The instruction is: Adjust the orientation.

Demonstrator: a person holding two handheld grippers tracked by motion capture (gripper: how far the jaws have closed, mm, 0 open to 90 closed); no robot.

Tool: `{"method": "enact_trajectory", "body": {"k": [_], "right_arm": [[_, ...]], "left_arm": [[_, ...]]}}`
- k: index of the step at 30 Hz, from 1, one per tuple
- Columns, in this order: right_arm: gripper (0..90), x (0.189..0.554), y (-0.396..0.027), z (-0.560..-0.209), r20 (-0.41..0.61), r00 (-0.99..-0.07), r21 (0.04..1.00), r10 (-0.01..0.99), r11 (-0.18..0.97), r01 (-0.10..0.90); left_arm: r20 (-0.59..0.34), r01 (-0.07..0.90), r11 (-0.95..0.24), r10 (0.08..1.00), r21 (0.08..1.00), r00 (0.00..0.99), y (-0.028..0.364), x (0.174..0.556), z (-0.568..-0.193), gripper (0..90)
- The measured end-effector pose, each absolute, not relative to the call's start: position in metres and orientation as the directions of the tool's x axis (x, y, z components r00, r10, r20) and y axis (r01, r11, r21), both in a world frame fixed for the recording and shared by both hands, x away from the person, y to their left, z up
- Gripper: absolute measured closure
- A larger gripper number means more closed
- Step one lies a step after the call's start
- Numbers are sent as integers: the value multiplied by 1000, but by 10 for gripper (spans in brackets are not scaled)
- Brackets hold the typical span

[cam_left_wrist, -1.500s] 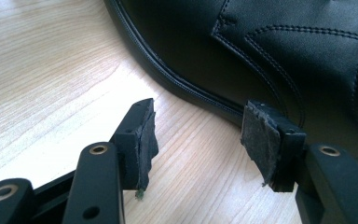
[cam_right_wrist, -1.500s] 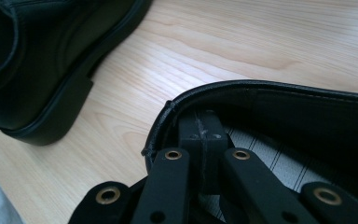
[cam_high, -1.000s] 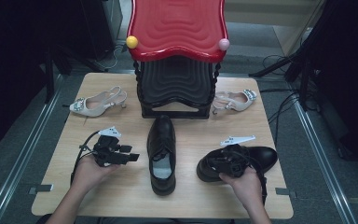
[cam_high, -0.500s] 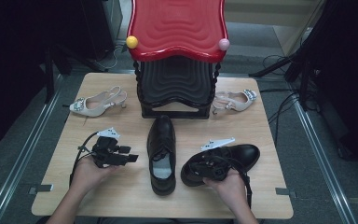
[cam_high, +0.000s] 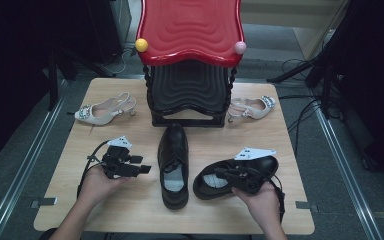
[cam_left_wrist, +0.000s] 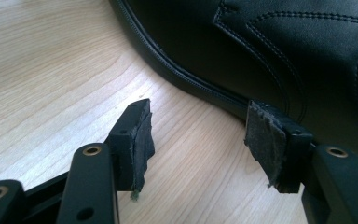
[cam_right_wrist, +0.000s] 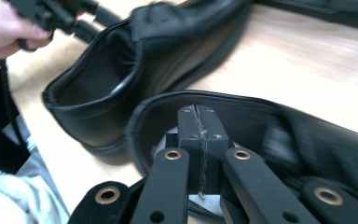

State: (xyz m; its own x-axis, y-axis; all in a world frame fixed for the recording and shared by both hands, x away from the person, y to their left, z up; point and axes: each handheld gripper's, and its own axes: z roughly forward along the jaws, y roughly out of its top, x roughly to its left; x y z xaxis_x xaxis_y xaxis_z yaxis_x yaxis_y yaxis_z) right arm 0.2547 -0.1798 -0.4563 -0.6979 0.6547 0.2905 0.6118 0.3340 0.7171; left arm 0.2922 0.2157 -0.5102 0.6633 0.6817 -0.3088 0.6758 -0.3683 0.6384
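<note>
Two black leather shoes lie on the wooden table (cam_high: 130,210). One shoe (cam_high: 174,162) (cam_left_wrist: 261,42) points away from me at the middle. My left gripper (cam_high: 141,169) (cam_left_wrist: 198,121) rests just left of it, open; its jaws have just been opening, with bare table between the pads and one pad close to the shoe's side. The second shoe (cam_high: 240,172) (cam_right_wrist: 279,130) lies crosswise to the right, toe pointing right. My right gripper (cam_high: 221,174) (cam_right_wrist: 198,112) reaches into its opening, jaws together at the collar rim.
A red-topped black stool (cam_high: 190,55) stands at the table's back, with a yellow ball (cam_high: 141,44) and a pink ball (cam_high: 240,47) at its corners. Beige heeled sandals lie at back left (cam_high: 102,112) and back right (cam_high: 252,107). Cables trail over the right floor.
My right hand has carried the second black shoe leftward, closer to the middle shoe, and turned it a little. The left hand has stayed in place.
</note>
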Motion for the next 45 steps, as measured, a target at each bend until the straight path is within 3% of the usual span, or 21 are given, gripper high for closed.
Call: {"method": "enact_trajectory", "body": {"k": [5,13,17,20,25,27,28,29,36,45], "right_arm": [[813,254,-207,-454,287,-654,740,700,271,615],[580,250,-239,-458,243,-584,769,775,213,603],[555,249,-250,-465,216,-556,765,802,215,607],[566,247,-258,-470,209,-536,761,818,208,614],[662,240,-274,-478,225,-491,749,842,173,640],[774,239,-279,-481,241,-471,738,848,155,657],[774,239,-279,-481,241,-471,738,848,155,657],[900,238,-284,-485,266,-441,714,857,132,688],[900,246,-277,-501,282,-433,634,856,172,754],[900,252,-273,-504,275,-439,629,855,185,755]], "left_arm": [[-303,670,-383,674,636,673,211,297,-510,407],[-301,668,-394,669,632,680,207,304,-510,407],[-305,668,-386,670,636,677,206,306,-510,407],[-305,667,-384,669,639,678,206,307,-511,407],[-305,667,-381,671,640,676,206,307,-511,407],[-303,666,-382,671,641,676,206,307,-511,407],[-303,666,-382,671,641,676,206,307,-511,407],[-299,663,-382,671,644,678,205,307,-511,407],[-294,657,-376,674,653,678,205,307,-510,407],[-281,653,-390,675,649,682,204,304,-509,408]]}}
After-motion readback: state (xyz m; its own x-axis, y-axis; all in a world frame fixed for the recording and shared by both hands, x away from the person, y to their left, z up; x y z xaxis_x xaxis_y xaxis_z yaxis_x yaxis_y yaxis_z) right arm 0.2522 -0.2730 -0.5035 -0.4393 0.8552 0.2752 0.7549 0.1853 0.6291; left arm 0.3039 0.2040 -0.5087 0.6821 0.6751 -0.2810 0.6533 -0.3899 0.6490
